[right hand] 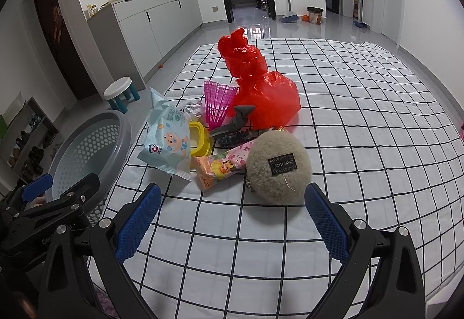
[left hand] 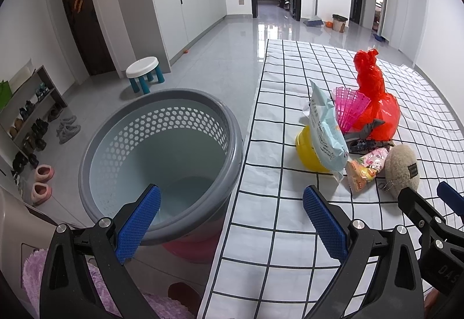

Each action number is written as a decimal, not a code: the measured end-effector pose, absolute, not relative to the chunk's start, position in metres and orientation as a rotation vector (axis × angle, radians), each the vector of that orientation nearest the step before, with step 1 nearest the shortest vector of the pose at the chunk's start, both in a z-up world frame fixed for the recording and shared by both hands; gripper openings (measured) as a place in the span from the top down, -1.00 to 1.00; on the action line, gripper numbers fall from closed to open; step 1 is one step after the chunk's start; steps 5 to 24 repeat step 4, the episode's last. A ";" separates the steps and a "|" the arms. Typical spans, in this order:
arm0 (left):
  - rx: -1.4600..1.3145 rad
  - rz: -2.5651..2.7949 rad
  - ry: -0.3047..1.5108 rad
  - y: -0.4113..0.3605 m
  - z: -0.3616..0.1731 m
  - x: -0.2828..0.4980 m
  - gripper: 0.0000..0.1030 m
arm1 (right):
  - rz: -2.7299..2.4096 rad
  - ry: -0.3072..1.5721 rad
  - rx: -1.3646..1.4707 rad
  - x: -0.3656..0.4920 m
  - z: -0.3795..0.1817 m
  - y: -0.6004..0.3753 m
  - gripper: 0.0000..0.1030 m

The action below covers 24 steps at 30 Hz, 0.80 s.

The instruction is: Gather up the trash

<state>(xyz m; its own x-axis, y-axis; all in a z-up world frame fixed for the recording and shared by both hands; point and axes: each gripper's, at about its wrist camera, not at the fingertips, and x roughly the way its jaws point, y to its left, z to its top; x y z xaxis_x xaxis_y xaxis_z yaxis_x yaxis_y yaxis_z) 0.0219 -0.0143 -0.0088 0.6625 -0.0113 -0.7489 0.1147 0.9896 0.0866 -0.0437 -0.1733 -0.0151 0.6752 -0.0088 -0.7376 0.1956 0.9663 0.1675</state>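
A: So, how do the jaws stand on each side?

B: Both spread wide, nothing between them. The left gripper hangs with 1 blue pad over the grey perforated basket and the other over the checked cloth. The right gripper is over the cloth alone, and its left neighbour shows at the edge of its view.

A: And the trash?

B: Heaped on the cloth ahead of the right jaws, and ahead and to the right of the left ones. Closest to the right jaws is a beige fuzzy pouch with a dark label, just in front of the right pad. Touching its left side lies a pink and orange snack wrapper. Further left, a pale blue wipes pack leans on a yellow plastic piece.

A: Behind those?

B: A pink plastic shuttlecock-like cone, a grey bow over something dark that I can't make out well, and a knotted red plastic bag farthest from the jaws.

A: Anything in the basket?

B: Its inside looks bare from the left wrist view. It stands off the cloth's edge, left of the heap.
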 end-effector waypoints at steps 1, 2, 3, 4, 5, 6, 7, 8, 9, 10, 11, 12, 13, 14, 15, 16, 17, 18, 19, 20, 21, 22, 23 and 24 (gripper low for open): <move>0.131 -0.071 0.843 -0.014 -0.009 0.022 -0.88 | -0.116 0.821 0.242 -0.044 -0.015 -0.174 -0.84; 0.130 -0.071 0.842 -0.014 -0.008 0.021 -0.88 | -0.116 0.819 0.241 -0.045 -0.014 -0.173 -0.84; 0.130 -0.072 0.841 -0.014 -0.008 0.021 -0.88 | -0.117 0.818 0.240 -0.045 -0.013 -0.173 -0.84; 0.130 -0.072 0.841 -0.014 -0.008 0.021 -0.88 | -0.117 0.818 0.239 -0.045 -0.013 -0.173 -0.84; 0.130 -0.072 0.841 -0.014 -0.008 0.021 -0.88 | -0.117 0.818 0.239 -0.045 -0.013 -0.173 -0.84; 0.130 -0.072 0.841 -0.014 -0.008 0.021 -0.88 | -0.117 0.818 0.239 -0.045 -0.013 -0.173 -0.84; 0.130 -0.072 0.841 -0.014 -0.008 0.021 -0.88 | -0.117 0.818 0.239 -0.045 -0.013 -0.173 -0.84; 0.130 -0.072 0.841 -0.014 -0.008 0.021 -0.88 | -0.117 0.818 0.239 -0.045 -0.013 -0.173 -0.84; 0.130 -0.072 0.841 -0.014 -0.008 0.021 -0.88 | -0.117 0.818 0.239 -0.045 -0.013 -0.173 -0.84; 0.130 -0.072 0.841 -0.014 -0.008 0.021 -0.88 | -0.117 0.818 0.239 -0.045 -0.013 -0.173 -0.84; 0.130 -0.072 0.841 -0.014 -0.008 0.021 -0.88 | -0.117 0.818 0.239 -0.045 -0.013 -0.173 -0.84; 0.130 -0.072 0.841 -0.014 -0.008 0.021 -0.88 | -0.117 0.818 0.239 -0.045 -0.013 -0.173 -0.84; 0.130 -0.072 0.841 -0.014 -0.008 0.021 -0.88 | -0.117 0.818 0.239 -0.045 -0.013 -0.173 -0.84; 0.130 -0.072 0.841 -0.014 -0.008 0.021 -0.88 | -0.117 0.818 0.239 -0.045 -0.013 -0.173 -0.84; 0.130 -0.072 0.841 -0.014 -0.008 0.021 -0.88 | -0.117 0.818 0.239 -0.045 -0.013 -0.173 -0.84; 0.130 -0.072 0.841 -0.014 -0.008 0.021 -0.88 | -0.117 0.818 0.239 -0.045 -0.013 -0.173 -0.84; 0.130 -0.072 0.841 -0.014 -0.008 0.021 -0.88 | -0.117 0.818 0.239 -0.045 -0.013 -0.173 -0.84; 0.130 -0.072 0.841 -0.014 -0.008 0.021 -0.88 | -0.117 0.818 0.239 -0.045 -0.013 -0.173 -0.84; 0.130 -0.072 0.841 -0.014 -0.008 0.021 -0.88 | -0.117 0.818 0.239 -0.045 -0.013 -0.173 -0.84; 0.130 -0.072 0.841 -0.014 -0.008 0.021 -0.88 | -0.117 0.818 0.239 -0.045 -0.013 -0.173 -0.84; 0.130 -0.072 0.841 -0.014 -0.008 0.021 -0.88 | -0.117 0.818 0.239 -0.045 -0.013 -0.173 -0.84; 0.130 -0.072 0.841 -0.014 -0.008 0.021 -0.88 | -0.117 0.818 0.239 -0.045 -0.013 -0.173 -0.84; 0.130 -0.072 0.841 -0.014 -0.008 0.021 -0.88 | -0.117 0.818 0.239 -0.045 -0.013 -0.173 -0.84; 0.130 -0.072 0.841 -0.014 -0.008 0.021 -0.88 | -0.117 0.818 0.239 -0.045 -0.013 -0.173 -0.84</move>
